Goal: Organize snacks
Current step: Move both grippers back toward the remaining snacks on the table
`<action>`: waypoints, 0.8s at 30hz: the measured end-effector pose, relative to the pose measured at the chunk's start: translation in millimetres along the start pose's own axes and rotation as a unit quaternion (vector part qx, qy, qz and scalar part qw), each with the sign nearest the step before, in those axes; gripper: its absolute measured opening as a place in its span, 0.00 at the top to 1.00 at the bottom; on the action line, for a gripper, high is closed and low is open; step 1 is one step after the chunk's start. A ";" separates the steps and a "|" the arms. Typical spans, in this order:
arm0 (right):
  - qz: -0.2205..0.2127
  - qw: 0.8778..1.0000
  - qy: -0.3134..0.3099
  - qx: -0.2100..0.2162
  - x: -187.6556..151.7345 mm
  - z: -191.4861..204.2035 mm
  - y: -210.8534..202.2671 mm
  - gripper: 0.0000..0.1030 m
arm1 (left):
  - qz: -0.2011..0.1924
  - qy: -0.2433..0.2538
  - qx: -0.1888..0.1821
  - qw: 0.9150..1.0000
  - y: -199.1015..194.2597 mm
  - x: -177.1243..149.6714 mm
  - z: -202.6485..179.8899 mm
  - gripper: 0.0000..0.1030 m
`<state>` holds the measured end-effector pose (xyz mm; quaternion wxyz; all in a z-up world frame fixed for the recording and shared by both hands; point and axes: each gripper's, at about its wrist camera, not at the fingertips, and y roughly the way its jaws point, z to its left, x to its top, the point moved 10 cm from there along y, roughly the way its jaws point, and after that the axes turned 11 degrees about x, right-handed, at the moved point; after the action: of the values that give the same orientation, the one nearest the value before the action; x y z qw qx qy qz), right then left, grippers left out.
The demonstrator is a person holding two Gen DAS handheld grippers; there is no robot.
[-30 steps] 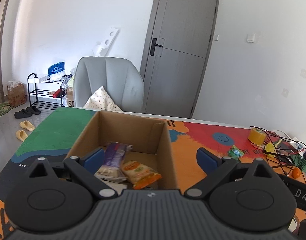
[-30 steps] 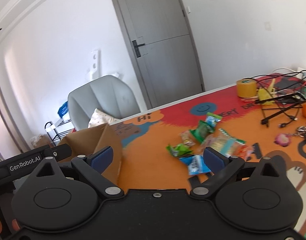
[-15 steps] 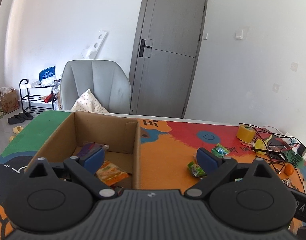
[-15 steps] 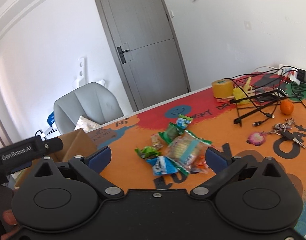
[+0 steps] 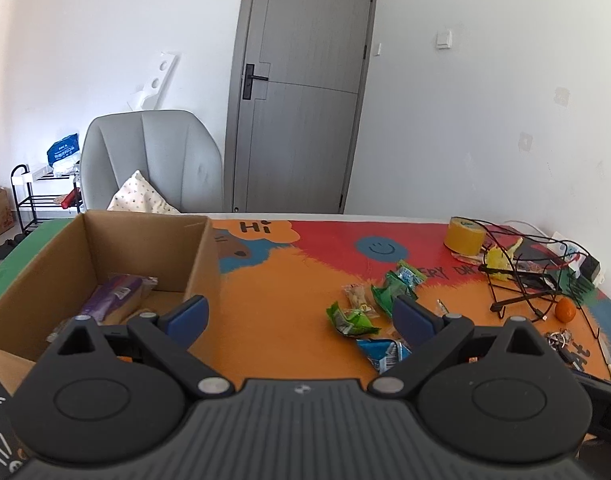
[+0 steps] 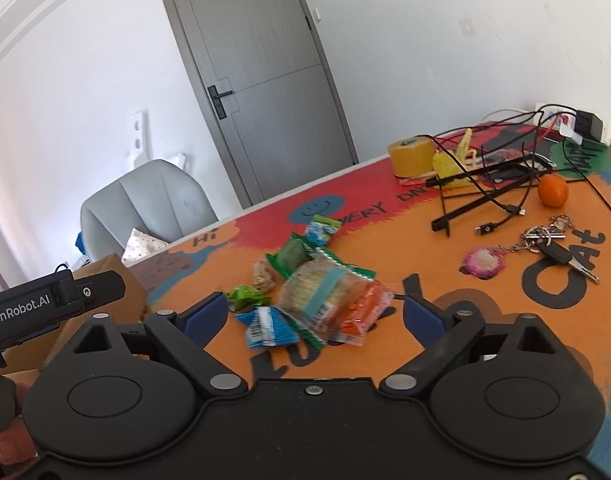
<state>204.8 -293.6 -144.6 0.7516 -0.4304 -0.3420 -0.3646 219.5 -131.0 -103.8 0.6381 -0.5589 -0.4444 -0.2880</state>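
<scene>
An open cardboard box (image 5: 201, 256) stands on the table's left with a purple snack pack (image 5: 113, 296) inside. Several loose snack packets lie on the orange mat: a green one (image 5: 351, 320), a blue one (image 5: 381, 354), and in the right wrist view a clear cracker pack (image 6: 325, 296), an orange pack (image 6: 361, 312) and a blue pack (image 6: 267, 326). My left gripper (image 5: 301, 320) is open and empty, above the mat between box and packets. My right gripper (image 6: 313, 316) is open and empty, with the packet pile just ahead between its fingers.
A yellow tape roll (image 5: 465, 236), tangled black cables (image 5: 521, 280), an orange fruit (image 6: 552, 191) and keys (image 6: 553, 244) lie at the table's right. A grey chair (image 5: 149, 160) stands behind the table by the door. The left gripper's body (image 6: 49, 300) shows at the right wrist view's left.
Both grippers have swung right, away from the box and toward the packet pile. The right gripper has come closer to the packets. Both stay open.
</scene>
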 end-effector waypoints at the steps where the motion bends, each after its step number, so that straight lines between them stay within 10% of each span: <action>1: 0.001 1.000 0.002 -0.002 -0.4 -3.8 1.7 0.17 | 0.002 0.002 -0.001 1.000 2.1 -2.0 -3.9 0.05; 11: 0.030 0.999 0.034 -0.009 -12.3 -34.5 27.8 0.47 | 0.030 0.029 -0.012 0.999 30.5 -23.6 -31.5 0.08; 24: 0.061 0.997 0.042 -0.012 -18.3 -50.7 63.8 0.60 | 0.076 0.037 -0.020 0.996 80.3 -40.6 -59.6 0.19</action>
<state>259.5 -311.2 -205.1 0.7806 -0.4439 -0.2793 -0.3401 285.7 -177.2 -175.5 0.6626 -0.5927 -0.3708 -0.2685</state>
